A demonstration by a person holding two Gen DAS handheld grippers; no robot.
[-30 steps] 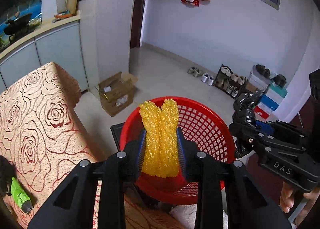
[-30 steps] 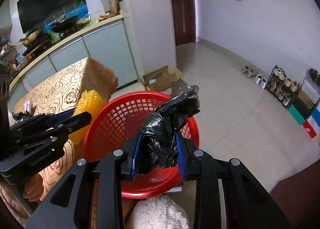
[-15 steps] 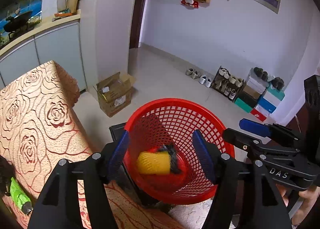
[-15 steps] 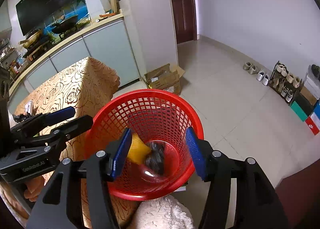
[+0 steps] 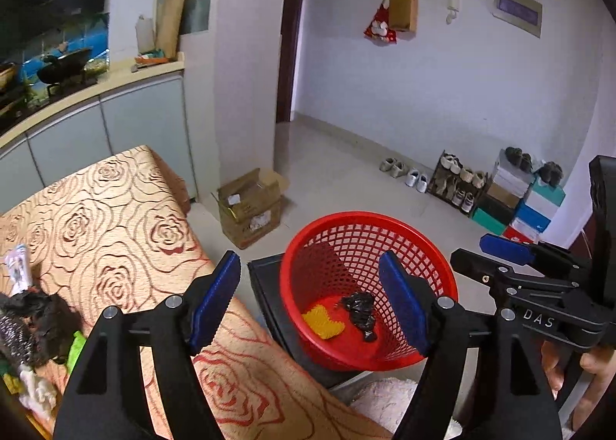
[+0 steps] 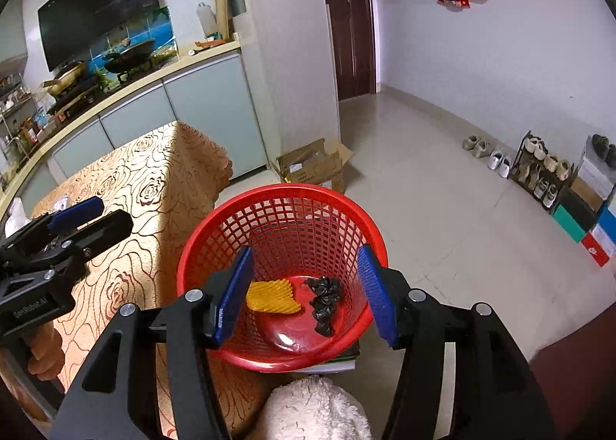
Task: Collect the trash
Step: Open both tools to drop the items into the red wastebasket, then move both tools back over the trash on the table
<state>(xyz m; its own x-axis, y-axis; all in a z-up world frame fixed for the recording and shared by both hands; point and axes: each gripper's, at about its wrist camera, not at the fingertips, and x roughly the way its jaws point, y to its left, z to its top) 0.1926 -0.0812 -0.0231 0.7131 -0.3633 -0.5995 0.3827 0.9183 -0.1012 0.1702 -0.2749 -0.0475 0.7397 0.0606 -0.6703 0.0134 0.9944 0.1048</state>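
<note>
Presently, left wrist view: left gripper (image 5: 310, 299) with blue pads spread wide, jaws lately opening further, nothing between them. Red mesh basket (image 5: 439, 270) stands on a dark stand off the near-right corner of the table (image 5: 115, 216), which wears an orange rose-pattern cloth. On the basket floor: yellow foam netting (image 5: 322, 322) at the left, crumpled black plastic bag (image 5: 360, 311) just beside it at the right. Along the table's left edge: a dark heap of scraps (image 5: 27, 320), a green item and white bits, too blurred to name. Right gripper (image 5: 508, 247) at the frame's right edge, held by a hand (image 5: 589, 367). Cardboard box (image 5: 250, 205) on the floor beyond the table's far-right corner

Right wrist view: right gripper (image 6: 306, 288) parted over the basket (image 6: 215, 232), jaws having just opened, nothing gripped. Foam netting (image 6: 271, 297) and black bag (image 6: 325, 301) lie side by side on the basket floor, netting nearer the table (image 6: 127, 186). Left gripper (image 6: 77, 214) over the table's right edge, its jaws seen side-on. White fluffy item (image 6: 315, 409) below the basket; shoe rack (image 6: 539, 166) against the far wall
</note>
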